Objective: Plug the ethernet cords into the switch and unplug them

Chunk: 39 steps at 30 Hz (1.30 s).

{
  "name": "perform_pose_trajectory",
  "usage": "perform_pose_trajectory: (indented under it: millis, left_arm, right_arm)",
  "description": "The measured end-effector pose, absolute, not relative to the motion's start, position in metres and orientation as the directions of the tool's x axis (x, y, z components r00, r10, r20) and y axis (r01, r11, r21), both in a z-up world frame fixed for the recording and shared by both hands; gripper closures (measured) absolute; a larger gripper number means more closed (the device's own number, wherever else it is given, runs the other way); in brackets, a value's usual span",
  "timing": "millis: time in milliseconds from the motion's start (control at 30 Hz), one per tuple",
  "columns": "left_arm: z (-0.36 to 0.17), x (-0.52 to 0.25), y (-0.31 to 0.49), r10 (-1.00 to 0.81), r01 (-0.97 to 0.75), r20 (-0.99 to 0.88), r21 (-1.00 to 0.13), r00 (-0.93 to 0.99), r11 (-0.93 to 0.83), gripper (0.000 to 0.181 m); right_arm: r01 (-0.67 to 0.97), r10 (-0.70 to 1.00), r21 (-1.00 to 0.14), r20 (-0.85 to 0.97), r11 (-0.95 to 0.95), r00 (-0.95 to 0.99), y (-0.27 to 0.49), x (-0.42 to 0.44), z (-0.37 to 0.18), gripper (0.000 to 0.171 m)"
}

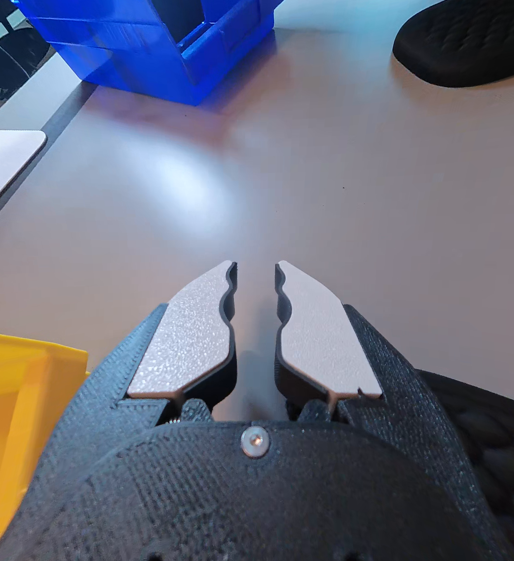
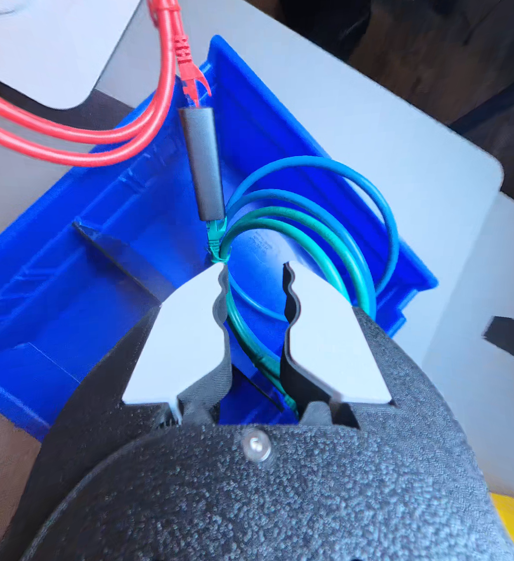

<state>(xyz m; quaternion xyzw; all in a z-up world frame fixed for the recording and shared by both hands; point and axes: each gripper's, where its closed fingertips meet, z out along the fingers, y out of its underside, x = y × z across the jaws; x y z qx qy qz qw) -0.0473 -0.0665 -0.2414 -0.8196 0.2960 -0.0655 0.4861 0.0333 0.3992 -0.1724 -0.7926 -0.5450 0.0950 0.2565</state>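
In the right wrist view a slim dark grey switch [image 2: 204, 164] stands tilted in a blue bin [image 2: 67, 288]. A red plug [image 2: 186, 69] on a red cord [image 2: 98, 158] meets its far end. A green plug [image 2: 216, 239] sits at its near end. The green cord [image 2: 310, 239] and a blue cord [image 2: 371, 188] lie coiled in the bin. My right gripper [image 2: 254, 267] is open just above the bin; the green cord runs between its jaws along the left finger [image 2: 189, 318], unclamped. My left gripper [image 1: 256, 264] is open and empty over the bare table.
In the left wrist view the blue bin [image 1: 146, 51] stands at the far left, a yellow bin [image 1: 13, 409] at the near left, and a black padded rest [image 1: 468, 45] at the far right. A white table edge [image 2: 477, 170] lies right of the bin. The grippers' ends are close to 50 centimeters from one another. It is some 30 centimeters from my left tips to the black padded rest [image 1: 468, 45].
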Motion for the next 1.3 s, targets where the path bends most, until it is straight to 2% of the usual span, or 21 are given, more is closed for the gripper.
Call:
perform_pose_trajectory:
  millis: [200, 333, 467, 567, 600, 667, 733, 800, 867, 967, 1033, 1100, 1233, 1300]
  left_arm:
    - [-0.228, -0.058, -0.063, -0.479, -0.394, -0.205, -0.855, 0.854, -0.337, 0.158]
    - [-0.211, -0.078, -0.062, -0.392, -0.375, -0.235, -0.866, 0.889, -0.332, 0.157]
    - [-0.203, -0.134, -0.07, -0.241, -0.492, -0.429, -0.761, 0.871, -0.423, 0.142]
    - [-0.208, -0.165, -0.085, -0.189, -0.43, -0.396, -0.708, 0.899, -0.561, 0.124]
    - [-0.21, -0.173, -0.089, -0.175, -0.41, -0.387, -0.689, 0.905, -0.597, 0.122]
    - [-0.218, -0.191, -0.097, -0.161, -0.406, -0.414, -0.614, 0.896, -0.677, 0.117]
    - [-0.235, -0.205, -0.107, -0.188, -0.401, -0.422, -0.502, 0.887, -0.767, 0.115]
    - [-0.253, -0.219, -0.12, -0.242, -0.424, -0.461, -0.343, 0.853, -0.839, 0.12]
    - [-0.263, -0.231, -0.126, -0.304, -0.471, -0.523, -0.219, 0.796, -0.855, 0.145]
    - [-0.265, -0.229, -0.121, -0.355, -0.53, -0.563, -0.181, 0.747, -0.828, 0.151]
    - [-0.264, -0.218, -0.113, -0.371, -0.565, -0.564, -0.215, 0.738, -0.796, 0.152]
    - [-0.264, -0.204, -0.106, -0.377, -0.582, -0.57, -0.23, 0.73, -0.78, 0.151]
    - [-0.263, -0.16, -0.087, -0.461, -0.686, -0.583, -0.246, 0.669, -0.685, 0.151]
    - [-0.263, -0.137, -0.072, -0.509, -0.736, -0.585, -0.246, 0.632, -0.631, 0.151]
  right_arm:
    - [0.764, 0.929, -0.643, 0.252, -0.049, 0.271, 0.356, 0.035, -0.112, 0.137]
    - [0.718, 0.96, -0.686, 0.262, 0.115, 0.097, 0.29, 0.051, -0.106, 0.137]
    - [0.816, 0.95, -0.498, 0.245, 0.294, -0.192, 0.22, 0.085, -0.173, 0.131]
    - [0.853, 0.922, -0.368, 0.258, 0.371, -0.29, 0.199, 0.096, -0.22, 0.118]
    - [0.863, 0.908, -0.329, 0.304, 0.384, -0.289, 0.203, 0.095, -0.232, 0.12]
    - [0.869, 0.89, -0.292, 0.349, 0.399, -0.291, 0.208, 0.091, -0.25, 0.141]
    - [0.85, 0.86, -0.287, 0.407, 0.442, -0.309, 0.208, 0.086, -0.253, 0.143]
    - [0.835, 0.843, -0.277, 0.416, 0.475, -0.341, 0.194, 0.092, -0.253, 0.143]
    - [0.816, 0.821, -0.274, 0.439, 0.51, -0.366, 0.172, 0.103, -0.252, 0.142]
    - [0.792, 0.785, -0.261, 0.481, 0.552, -0.389, 0.136, 0.125, -0.251, 0.141]
    - [0.772, 0.749, -0.26, 0.542, 0.58, -0.381, 0.117, 0.138, -0.248, 0.14]
    - [0.748, 0.737, -0.323, 0.598, 0.58, -0.314, 0.098, 0.147, -0.235, 0.139]
    - [0.57, 0.892, -0.726, 0.451, 0.385, -0.028, 0.063, 0.177, -0.164, 0.14]
    - [0.472, 0.918, -0.848, 0.357, 0.241, 0.172, 0.081, 0.209, -0.136, 0.14]
